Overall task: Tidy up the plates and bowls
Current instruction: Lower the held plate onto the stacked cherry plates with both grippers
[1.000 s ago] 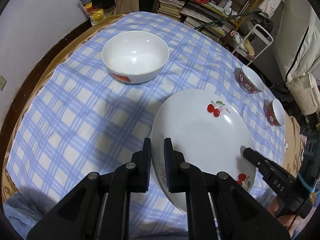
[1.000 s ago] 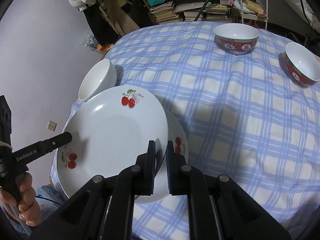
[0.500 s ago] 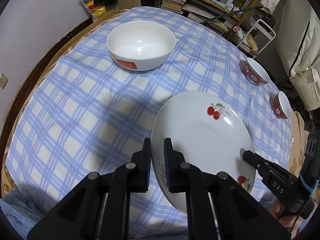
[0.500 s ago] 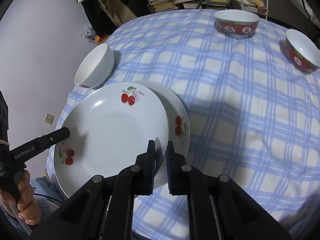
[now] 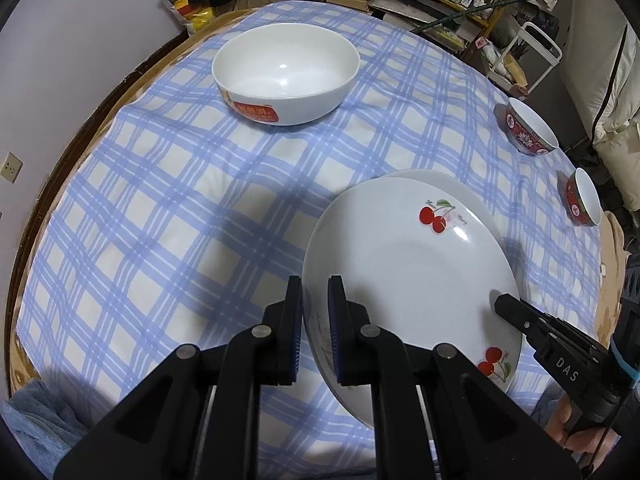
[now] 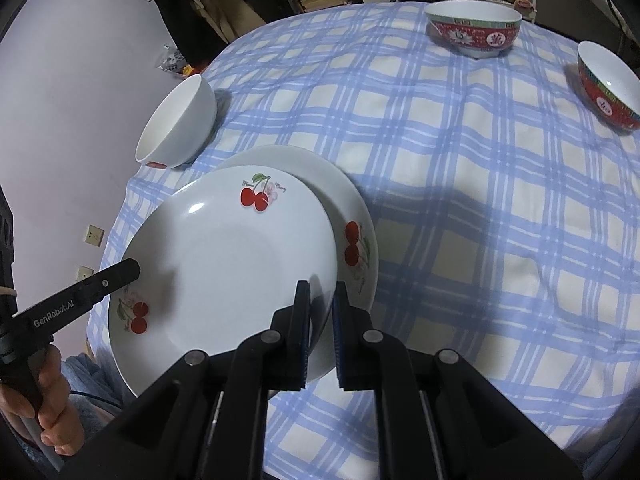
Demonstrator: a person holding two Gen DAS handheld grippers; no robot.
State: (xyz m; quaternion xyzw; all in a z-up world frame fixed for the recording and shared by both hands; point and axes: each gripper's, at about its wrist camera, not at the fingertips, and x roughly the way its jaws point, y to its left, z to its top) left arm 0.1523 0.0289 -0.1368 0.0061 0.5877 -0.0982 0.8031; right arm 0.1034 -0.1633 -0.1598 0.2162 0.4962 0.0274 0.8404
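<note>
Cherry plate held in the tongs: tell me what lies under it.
A second cherry plate lies on the checked tablecloth beneath the held plate. Only its far and right rim shows; the rest is covered.

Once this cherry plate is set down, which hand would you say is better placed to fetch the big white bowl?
Left, probably. The white bowl sits on the left gripper's side of the held cherry plate; the right gripper would have to cross over the plates.

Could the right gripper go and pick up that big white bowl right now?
Probably not yet. The right gripper is shut on the rim of the cherry plate, which the left gripper also holds. The white bowl sits apart with bare tablecloth around it.
</note>
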